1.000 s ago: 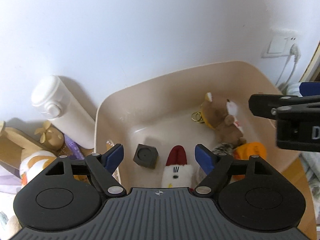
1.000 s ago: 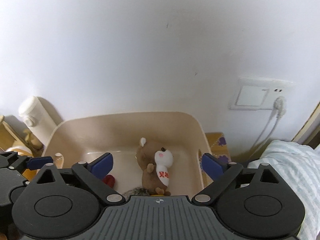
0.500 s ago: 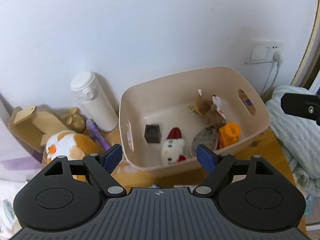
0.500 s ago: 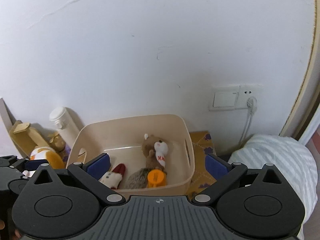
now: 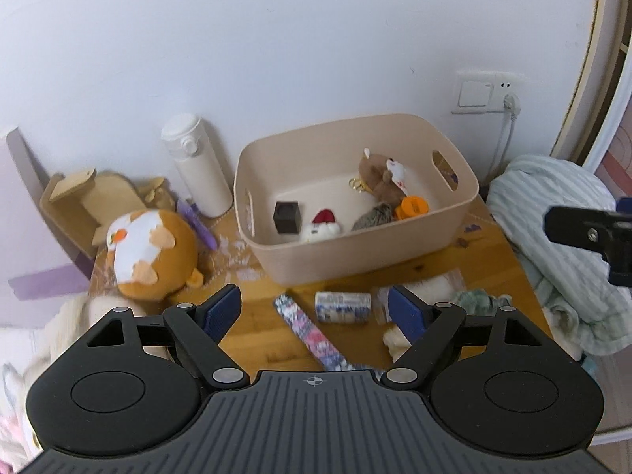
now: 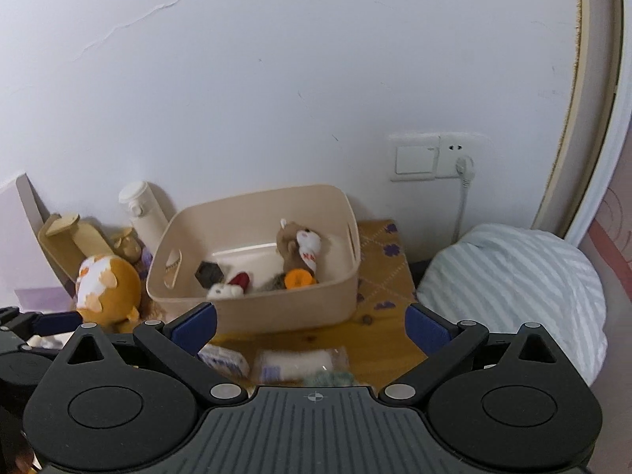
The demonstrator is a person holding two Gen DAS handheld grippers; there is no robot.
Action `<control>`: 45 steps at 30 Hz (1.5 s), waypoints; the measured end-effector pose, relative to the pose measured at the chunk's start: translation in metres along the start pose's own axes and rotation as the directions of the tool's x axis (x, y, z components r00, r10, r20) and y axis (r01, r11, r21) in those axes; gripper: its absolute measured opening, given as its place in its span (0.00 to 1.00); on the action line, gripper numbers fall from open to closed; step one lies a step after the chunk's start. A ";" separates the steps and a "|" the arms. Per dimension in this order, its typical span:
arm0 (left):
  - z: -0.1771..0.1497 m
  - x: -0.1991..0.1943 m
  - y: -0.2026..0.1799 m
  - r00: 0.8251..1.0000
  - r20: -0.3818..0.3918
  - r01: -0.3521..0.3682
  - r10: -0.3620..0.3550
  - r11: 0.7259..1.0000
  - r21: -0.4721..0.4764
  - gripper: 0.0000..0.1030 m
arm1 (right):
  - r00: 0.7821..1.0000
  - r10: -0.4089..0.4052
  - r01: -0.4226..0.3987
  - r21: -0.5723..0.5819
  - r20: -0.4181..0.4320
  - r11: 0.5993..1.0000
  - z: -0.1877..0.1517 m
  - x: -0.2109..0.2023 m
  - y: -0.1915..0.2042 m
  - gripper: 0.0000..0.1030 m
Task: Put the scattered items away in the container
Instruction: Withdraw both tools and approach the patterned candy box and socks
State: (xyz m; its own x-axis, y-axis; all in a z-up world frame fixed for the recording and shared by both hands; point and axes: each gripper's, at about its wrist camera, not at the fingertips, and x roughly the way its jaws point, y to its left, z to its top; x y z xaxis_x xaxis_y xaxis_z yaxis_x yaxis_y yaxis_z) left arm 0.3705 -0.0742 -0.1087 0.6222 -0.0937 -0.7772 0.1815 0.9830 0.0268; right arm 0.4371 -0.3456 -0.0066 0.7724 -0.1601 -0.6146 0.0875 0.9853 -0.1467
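A beige bin (image 5: pixel 379 256) (image 6: pixel 276 308) stands on the wooden table against the wall. It holds a brown plush (image 5: pixel 381 175), a black cube (image 5: pixel 286 217), a red-and-white plush (image 5: pixel 322 227), a grey furry toy (image 5: pixel 373 217) and an orange item (image 5: pixel 412 207). In front of it lie a patterned stick (image 5: pixel 312 335), a blue-and-white pack (image 5: pixel 343 307) (image 6: pixel 223 357), a clear packet (image 6: pixel 300 363) and a green cloth (image 5: pixel 476 301). My left gripper (image 5: pixel 315 312) is open and empty above these. My right gripper (image 6: pixel 311 326) is open and empty, in front of the bin.
A white bottle (image 5: pixel 197 166), a round orange plush (image 5: pixel 152 252), a wooden stand (image 5: pixel 85 201) and a purple pen (image 5: pixel 196 223) lie left of the bin. A striped bundle of cloth (image 6: pixel 513 292) lies to the right. A wall socket with a plugged cable (image 6: pixel 462 168) is behind.
Both grippers have drawn back and up from the bin. The bin looks smaller and the items on the table in front of it have come into view. Both stay open.
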 end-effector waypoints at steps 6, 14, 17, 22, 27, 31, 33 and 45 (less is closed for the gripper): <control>-0.028 -0.001 0.004 0.999 -0.053 -0.009 0.007 0.999 -0.038 0.81 | 0.999 -0.016 0.015 -0.032 -0.035 0.999 -0.023 -0.010 -0.007 1.00; -0.064 0.018 0.014 0.988 -0.154 -0.016 0.000 0.995 -0.103 0.81 | 0.993 -0.049 0.038 -0.105 -0.109 0.994 -0.051 -0.003 -0.011 1.00; -0.074 0.030 0.024 0.979 -0.199 0.018 -0.051 0.986 -0.166 0.81 | 0.988 -0.060 0.042 -0.130 -0.143 0.991 -0.058 0.007 -0.010 1.00; -0.079 0.044 0.033 0.974 -0.215 0.015 -0.064 0.975 -0.221 0.81 | 0.980 -0.071 0.040 -0.164 -0.187 0.986 -0.068 0.025 -0.008 1.00; -0.077 0.062 0.037 0.967 -0.242 0.016 -0.083 0.963 -0.268 0.81 | 0.970 -0.092 0.047 -0.197 -0.225 0.979 -0.075 0.045 -0.007 1.00; -0.073 0.079 0.038 0.960 -0.261 0.022 -0.104 0.954 -0.298 0.81 | 0.962 -0.110 0.059 -0.203 -0.249 0.977 -0.077 0.061 -0.010 1.00; -0.072 0.088 0.039 0.958 -0.269 0.018 -0.105 0.952 -0.306 0.81 | 0.959 -0.114 0.061 -0.203 -0.259 0.977 -0.077 0.069 -0.013 1.00; -0.056 0.149 0.043 0.943 -0.313 -0.003 -0.113 0.937 -0.349 0.81 | 0.938 -0.152 0.086 -0.216 -0.310 0.972 -0.073 0.127 -0.023 1.00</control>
State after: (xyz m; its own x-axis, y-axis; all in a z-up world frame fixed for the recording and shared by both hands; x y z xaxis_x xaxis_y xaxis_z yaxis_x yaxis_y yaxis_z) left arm 0.4280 -0.0372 -0.2583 0.3281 -0.1502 -0.9326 -0.0980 0.9765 -0.1918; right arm 0.4871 -0.3925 -0.1382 0.5161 -0.3189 -0.7950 0.0157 0.9315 -0.3635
